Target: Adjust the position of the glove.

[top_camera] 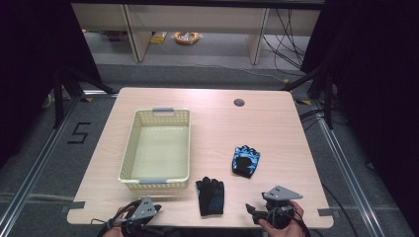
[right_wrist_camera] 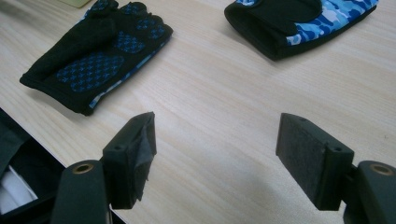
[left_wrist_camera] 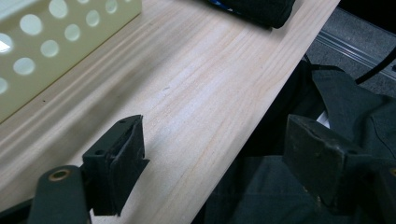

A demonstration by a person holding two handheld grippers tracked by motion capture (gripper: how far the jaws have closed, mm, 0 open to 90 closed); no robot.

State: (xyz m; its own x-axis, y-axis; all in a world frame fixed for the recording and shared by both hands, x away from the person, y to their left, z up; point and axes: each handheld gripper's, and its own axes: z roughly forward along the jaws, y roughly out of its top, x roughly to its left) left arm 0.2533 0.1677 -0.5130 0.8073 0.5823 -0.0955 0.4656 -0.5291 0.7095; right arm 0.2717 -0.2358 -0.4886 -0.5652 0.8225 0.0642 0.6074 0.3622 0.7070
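Two gloves lie on the wooden table (top_camera: 276, 128). A black glove with a blue dotted palm (top_camera: 210, 196) (right_wrist_camera: 100, 51) rests near the front edge, right of the basket. A blue camouflage glove with a black palm (top_camera: 245, 161) (right_wrist_camera: 299, 21) lies farther back and to the right. A cream perforated basket (top_camera: 129, 148) (left_wrist_camera: 51, 42) stands empty at the left. My left gripper (top_camera: 141, 213) (left_wrist_camera: 215, 158) hovers at the table's front edge below the basket, jaws open, nothing between them. My right gripper (top_camera: 254, 211) (right_wrist_camera: 215, 156) is held at the front right, open and empty, pointing toward the gloves.
A round cable hole (top_camera: 239, 102) sits near the table's far edge. Beyond the table are a grey floor, desk legs and loose cables (top_camera: 286, 34). A strip marked 5 (top_camera: 79, 132) lies on the floor at the left. Dark clothing (left_wrist_camera: 327, 116) shows under the left gripper.
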